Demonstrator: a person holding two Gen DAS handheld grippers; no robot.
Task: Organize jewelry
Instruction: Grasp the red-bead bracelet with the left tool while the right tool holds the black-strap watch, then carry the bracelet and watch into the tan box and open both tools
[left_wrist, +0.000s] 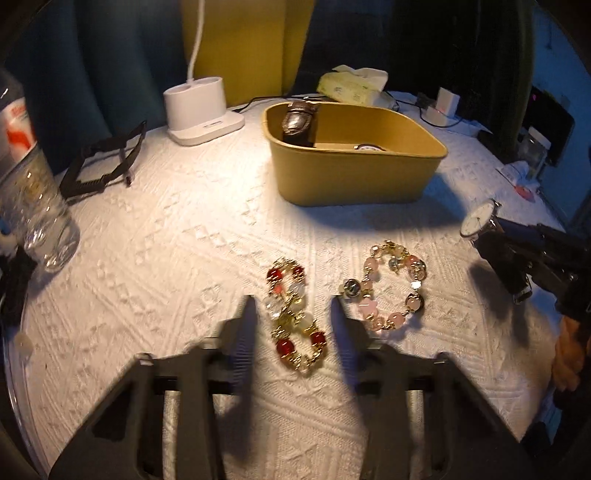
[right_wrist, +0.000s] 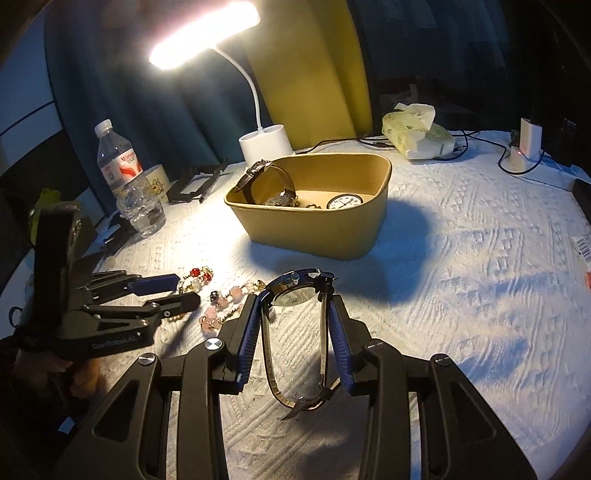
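White textured cloth covers the surface (left_wrist: 155, 258), and in the left wrist view the left tongs (left_wrist: 291, 306) stand released, their fingers on either side of a red-and-gold bead bracelet (left_wrist: 295, 314) that lies flat on the cloth. Just right of it lies a pink bead bracelet (left_wrist: 391, 288), apart from the first. Beyond both sits a tan oval box (left_wrist: 354, 173) with a dark-strapped watch (left_wrist: 297, 120) propped against its inner wall. At the right edge the right tongs (left_wrist: 491, 229) carry a white-faced wristwatch (left_wrist: 478, 219) above the cloth. A white lamp base (left_wrist: 201, 109) and a water bottle (left_wrist: 29, 184) stand further back and left. In the right wrist view the right tongs (right_wrist: 295, 299) are clenched on the wristwatch (right_wrist: 295, 291), its looped strap hanging back between the blue pads (right_wrist: 249, 325). The box (right_wrist: 314, 221) lies ahead, holding a white-dialled watch (right_wrist: 343, 202) and other pieces, while the left tongs (right_wrist: 184, 293) reach in over the bracelets at the left.
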